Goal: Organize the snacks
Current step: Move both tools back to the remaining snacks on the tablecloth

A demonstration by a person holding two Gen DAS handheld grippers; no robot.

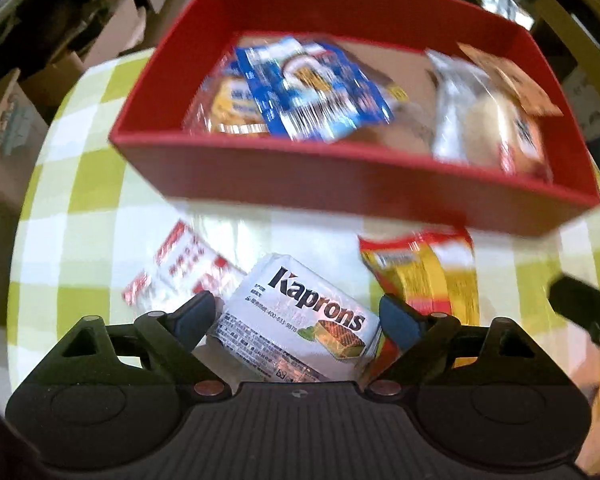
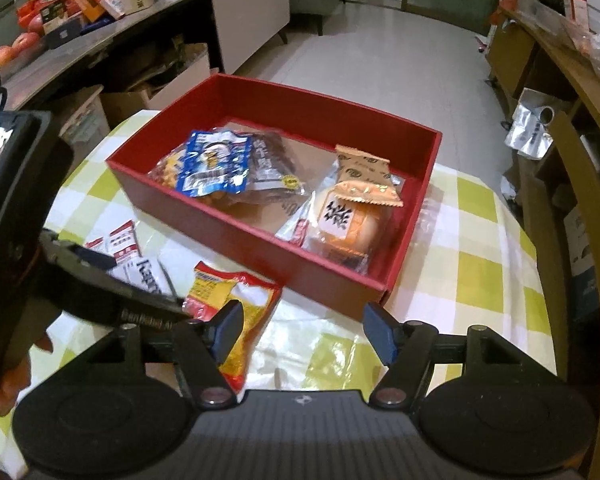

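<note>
A red box on the checked table holds several snacks: a blue packet at the left and an orange-wrapped cake at the right. My left gripper is shut on a white Kaprons wafer pack in front of the box; the pack also shows in the right wrist view. A yellow-red packet lies beside it. My right gripper is open and empty, in front of the box's near corner.
A red-and-white packet lies left of the wafer pack. The round table has a green-checked cloth. Cardboard boxes and a chair stand around the table. A cluttered counter runs behind.
</note>
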